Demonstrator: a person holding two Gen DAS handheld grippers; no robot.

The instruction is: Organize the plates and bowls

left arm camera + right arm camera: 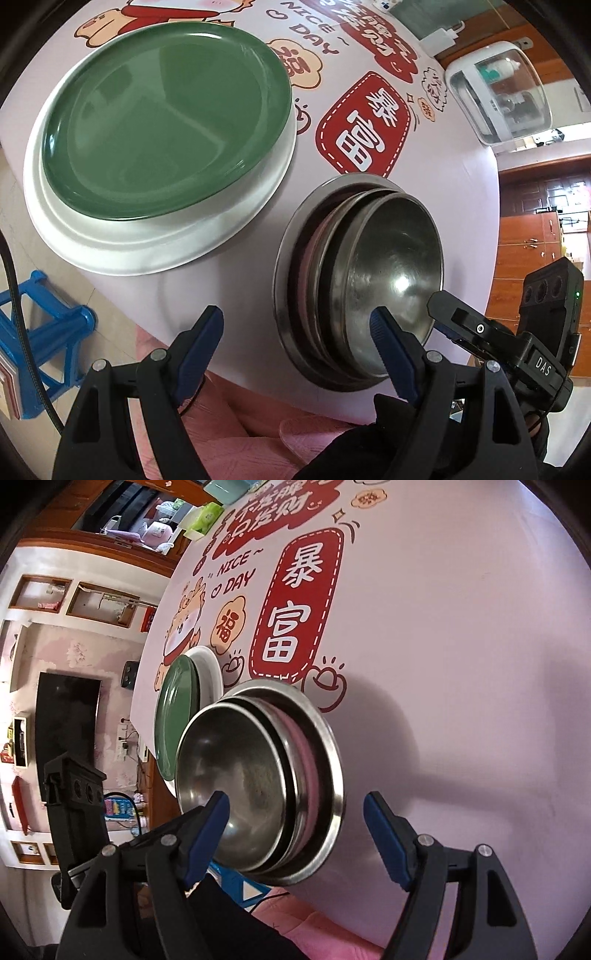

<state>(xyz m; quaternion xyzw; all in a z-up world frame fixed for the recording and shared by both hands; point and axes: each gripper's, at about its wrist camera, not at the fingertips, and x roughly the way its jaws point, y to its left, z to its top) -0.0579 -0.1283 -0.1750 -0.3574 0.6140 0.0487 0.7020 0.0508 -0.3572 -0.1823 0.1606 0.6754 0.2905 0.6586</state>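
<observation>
Two handheld grippers hover at the near edge of a pink printed tablecloth (229,280) where the dishes sit in two stacks. Left gripper (297,332), jaws wide and holding nothing: its right fingertip (382,325) lies over the rim of the top steel bowl (395,273), its left fingertip over bare cloth. Just ahead & right of it is the bowl stack: top steel bowl nested in a second steel bowl (334,258), a pink bowl (314,254) under that, all inside a wide-rimmed steel dish (284,254) at the bottom. Ahead & left of the left gripper, near but apart from the bowls: a green plate (166,122) lying on a larger white plate (147,243).

Right gripper (297,806), also wide and holding nothing, straddles the near side of the same stack; its left fingertip (218,808) overlaps the top steel bowl (236,771), its right fingertip is over cloth. Contact cannot be told in either view. Beyond the stack, fwd-left: green plate (173,712) on white plate (210,668). Each gripper's body shows at the edge of the other's view. A blue stand (40,332) sits low, left of the left gripper, off the table.
</observation>
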